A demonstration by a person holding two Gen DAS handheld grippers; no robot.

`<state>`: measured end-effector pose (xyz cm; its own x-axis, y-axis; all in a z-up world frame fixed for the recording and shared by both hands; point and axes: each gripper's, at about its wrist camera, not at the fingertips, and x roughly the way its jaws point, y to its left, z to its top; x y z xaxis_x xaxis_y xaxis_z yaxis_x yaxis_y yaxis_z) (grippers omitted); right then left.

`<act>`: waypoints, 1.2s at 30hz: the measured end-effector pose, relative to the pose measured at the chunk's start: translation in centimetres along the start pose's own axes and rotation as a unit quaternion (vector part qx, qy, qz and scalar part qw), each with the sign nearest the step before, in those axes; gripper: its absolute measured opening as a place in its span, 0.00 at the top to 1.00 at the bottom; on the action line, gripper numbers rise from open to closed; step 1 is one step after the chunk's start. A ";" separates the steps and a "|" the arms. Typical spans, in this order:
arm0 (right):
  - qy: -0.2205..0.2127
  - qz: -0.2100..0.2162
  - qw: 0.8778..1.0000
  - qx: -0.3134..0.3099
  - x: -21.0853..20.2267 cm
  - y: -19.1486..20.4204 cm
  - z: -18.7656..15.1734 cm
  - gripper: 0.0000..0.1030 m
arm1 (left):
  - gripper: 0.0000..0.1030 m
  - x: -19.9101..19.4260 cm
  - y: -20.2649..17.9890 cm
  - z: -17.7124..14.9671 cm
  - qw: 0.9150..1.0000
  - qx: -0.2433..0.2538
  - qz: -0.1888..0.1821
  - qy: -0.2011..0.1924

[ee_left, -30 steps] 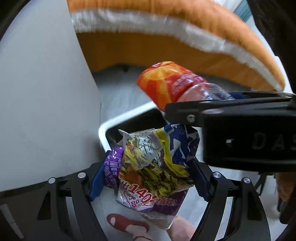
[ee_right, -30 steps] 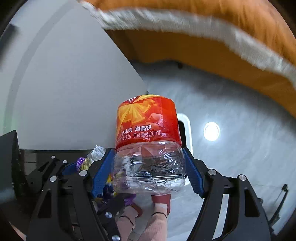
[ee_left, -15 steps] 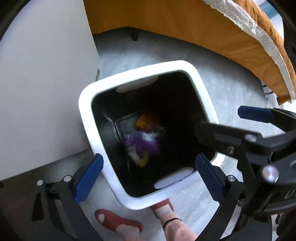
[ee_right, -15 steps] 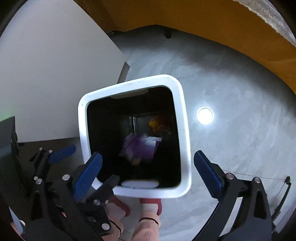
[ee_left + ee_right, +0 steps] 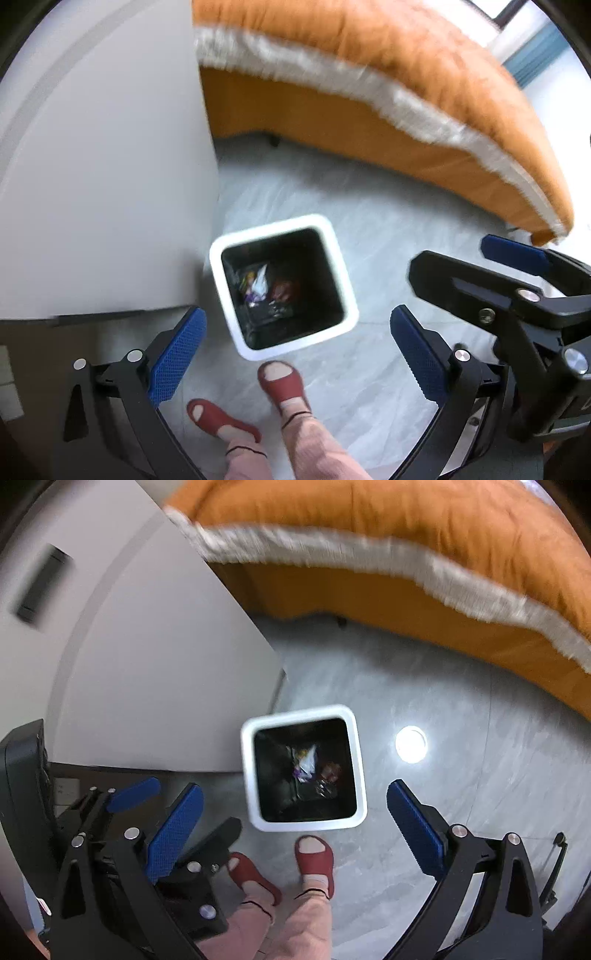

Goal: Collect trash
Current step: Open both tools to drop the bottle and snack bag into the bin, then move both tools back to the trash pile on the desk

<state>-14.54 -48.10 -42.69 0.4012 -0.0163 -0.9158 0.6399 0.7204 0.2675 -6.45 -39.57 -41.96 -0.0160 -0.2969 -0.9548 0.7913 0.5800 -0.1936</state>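
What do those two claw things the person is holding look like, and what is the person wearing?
Each is a black frame with silver bolt heads, ending in two long fingers faced with textured blue pads: the left gripper and the right gripper look alike. No cables show. The person wears pinkish trousers and open-toed red slippers.

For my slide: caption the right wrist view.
Open right gripper above white square trash bin holding dropped snack wrapper.

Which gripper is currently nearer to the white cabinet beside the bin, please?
Left. The left gripper hangs beside the white cabinet; the right gripper is on its far side, toward the orange bed. Both jaws have just been opening, with nothing between them.
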 end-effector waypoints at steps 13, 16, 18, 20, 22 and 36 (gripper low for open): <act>-0.139 0.060 0.986 -0.075 -19.7 8.7 1.6 0.04 | 0.05 -23.7 1.0 -0.6 0.982 -0.019 0.002 -0.189; -0.158 0.077 0.979 -0.106 -21.7 11.5 1.9 0.04 | 0.05 -27.5 2.6 -1.0 0.974 -0.032 0.022 -0.225; -0.168 0.096 0.973 -0.125 -22.8 13.7 2.0 0.04 | 0.05 -29.5 3.4 -1.4 0.968 -0.040 0.039 -0.244; -0.177 0.110 0.966 -0.151 -23.5 16.4 2.2 0.04 | 0.05 -31.7 4.8 -2.1 0.962 -0.052 0.060 -0.260; -0.186 0.115 0.960 -0.175 -23.8 18.5 2.1 0.04 | 0.05 -33.3 6.1 -2.8 0.957 -0.062 0.079 -0.272; -0.191 0.194 0.901 -0.337 -24.0 35.3 0.1 0.04 | 0.05 -40.3 18.8 -11.1 0.909 -0.182 0.223 -0.301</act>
<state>-1.50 -22.32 -11.26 0.7884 0.1821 -0.5876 -0.0882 0.9788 0.1850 2.24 -8.29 -9.67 0.6811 -0.2688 -0.6811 0.3810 0.9244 0.0163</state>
